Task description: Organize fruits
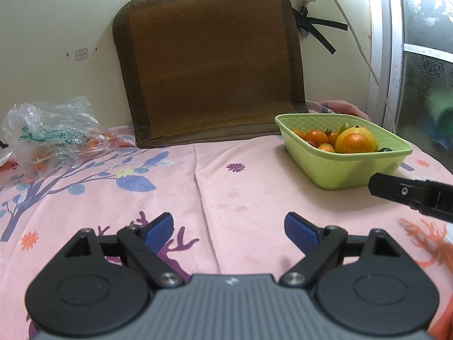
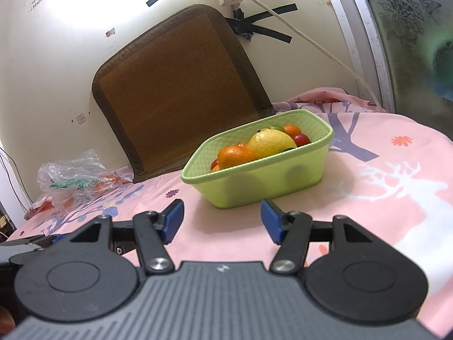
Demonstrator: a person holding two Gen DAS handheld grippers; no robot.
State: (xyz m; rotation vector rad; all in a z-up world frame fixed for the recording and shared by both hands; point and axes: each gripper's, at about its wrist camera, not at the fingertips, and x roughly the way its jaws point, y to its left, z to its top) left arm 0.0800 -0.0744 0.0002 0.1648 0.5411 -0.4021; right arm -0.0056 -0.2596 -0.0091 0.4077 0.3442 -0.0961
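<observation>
On the pink floral bedsheet (image 1: 240, 187), both hand-held grippers, left (image 1: 228, 231) and right (image 2: 222, 221), hover empty, jaws apart.

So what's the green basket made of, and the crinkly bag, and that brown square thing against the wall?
The basket looks like matte plastic: smooth, moulded, fruit shadows show through its wall. The bag is thin clear plastic, shiny and crumpled. The mat seems woven bamboo or rattan, judging by its zigzag weave, with a brown cloth border.

Green basket (image 2: 271, 181) on pink sheet, holding oranges (image 2: 236, 155), yellow citrus (image 2: 270, 141), small tomatoes (image 2: 301, 139).
</observation>
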